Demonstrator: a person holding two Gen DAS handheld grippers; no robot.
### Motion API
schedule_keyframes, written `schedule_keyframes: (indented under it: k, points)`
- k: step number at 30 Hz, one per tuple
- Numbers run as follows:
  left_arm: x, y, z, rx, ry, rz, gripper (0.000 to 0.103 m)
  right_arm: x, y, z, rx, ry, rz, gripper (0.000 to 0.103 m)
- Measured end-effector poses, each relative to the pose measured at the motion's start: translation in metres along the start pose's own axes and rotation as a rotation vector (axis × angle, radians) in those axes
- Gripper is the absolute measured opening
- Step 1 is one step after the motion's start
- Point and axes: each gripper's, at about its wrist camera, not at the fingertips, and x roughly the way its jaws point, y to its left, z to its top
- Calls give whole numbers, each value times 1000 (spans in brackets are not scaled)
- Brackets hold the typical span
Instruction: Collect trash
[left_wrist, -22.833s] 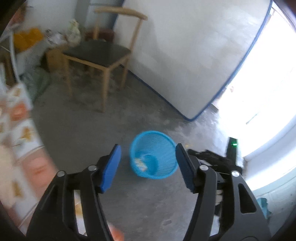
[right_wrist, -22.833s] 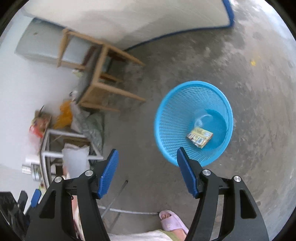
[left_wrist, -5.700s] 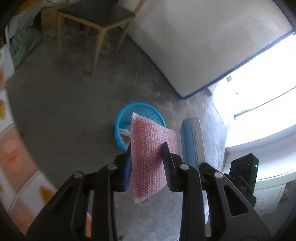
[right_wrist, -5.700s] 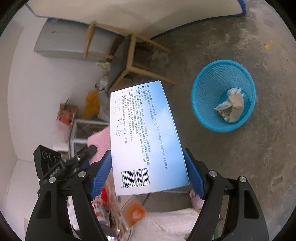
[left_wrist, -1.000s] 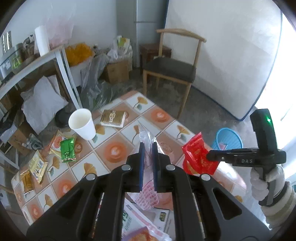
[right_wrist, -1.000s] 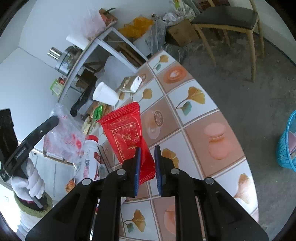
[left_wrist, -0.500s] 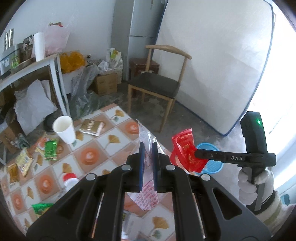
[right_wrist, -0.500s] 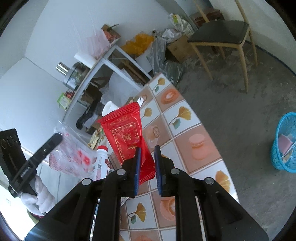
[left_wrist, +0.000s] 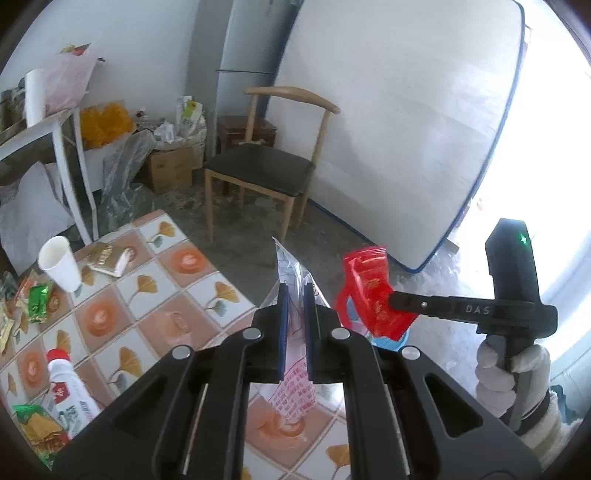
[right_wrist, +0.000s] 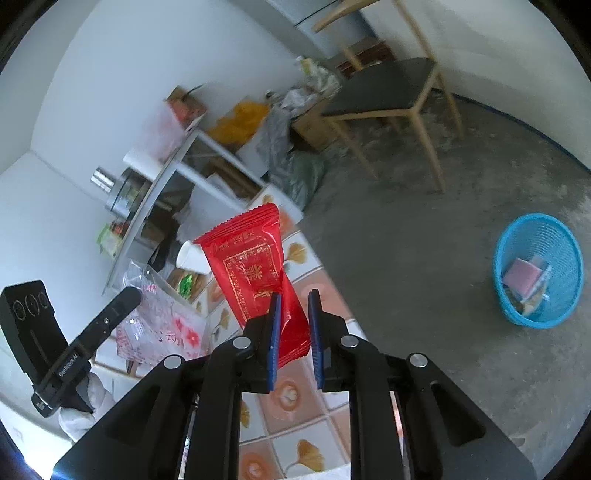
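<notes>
Red wrapper (right_wrist: 258, 273) pinched upright in right gripper (right_wrist: 293, 325); left gripper (left_wrist: 295, 314) clamps clear bag (left_wrist: 295, 384).

The red snack wrapper (right_wrist: 258, 273) is showing glossy foil; the clear bag (left_wrist: 295, 273) is looking thin, crinkled plastic. The basket (right_wrist: 561, 295) is appearing as blue plastic mesh, the floor (right_wrist: 424, 258) rough concrete.

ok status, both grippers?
Left gripper shut on clear bag. Right gripper shut on red wrapper. Blue basket ahead, floor between clear.
</notes>
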Motion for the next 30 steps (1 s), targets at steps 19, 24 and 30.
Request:
schedule_keyframes:
  k: [19, 24, 30]
  points:
    - [110, -96, 21, 4, 176, -201, 6, -90, -128, -22, 250, -171, -131, 15]
    - [176, -133, 16, 31, 293, -249, 7, -96, -178, -31, 353, -185, -163, 15]
    - [250, -161, 3, 44, 413, -277, 8, -79, -238, -33, 466, -158, -202, 15]
